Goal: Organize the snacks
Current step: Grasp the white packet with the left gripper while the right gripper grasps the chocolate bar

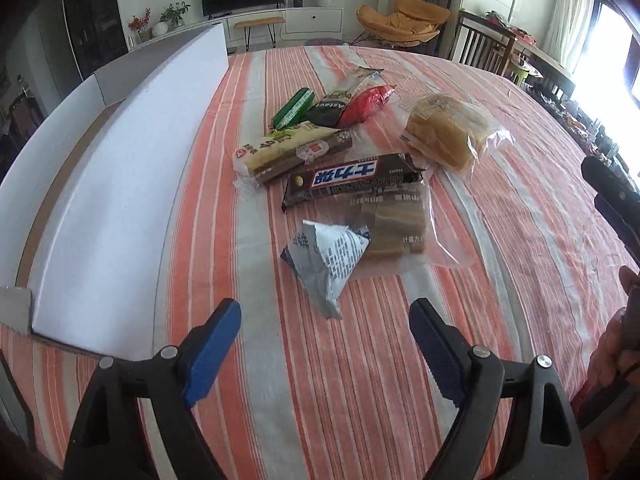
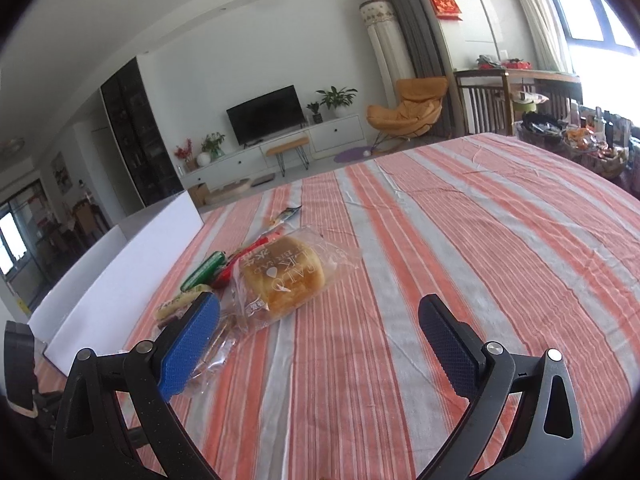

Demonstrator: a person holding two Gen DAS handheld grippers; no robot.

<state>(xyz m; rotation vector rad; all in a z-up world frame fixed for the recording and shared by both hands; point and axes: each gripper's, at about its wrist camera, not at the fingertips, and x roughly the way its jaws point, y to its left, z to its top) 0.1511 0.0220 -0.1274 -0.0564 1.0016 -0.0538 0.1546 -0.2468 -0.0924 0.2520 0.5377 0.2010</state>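
The left gripper [image 1: 325, 344] tilts steeply downward with its blue-padded jaws spread and nothing between them, while the right gripper [image 2: 320, 336] points more shallowly, jaws likewise wide and empty, a hand [image 1: 612, 344] gripping its handle.

Right gripper [image 2: 320, 332] has its blue pads spread wide with nothing between them, hanging over the orange-and-grey striped tablecloth [image 2: 460, 248]. Just past the left pad there's a bagged loaf of bread [image 2: 282, 276] in clear plastic, with a green snack pack [image 2: 202, 274] and a red one [image 2: 240, 258] bunched beside it. White box wall [image 2: 120, 268] runs along the left.
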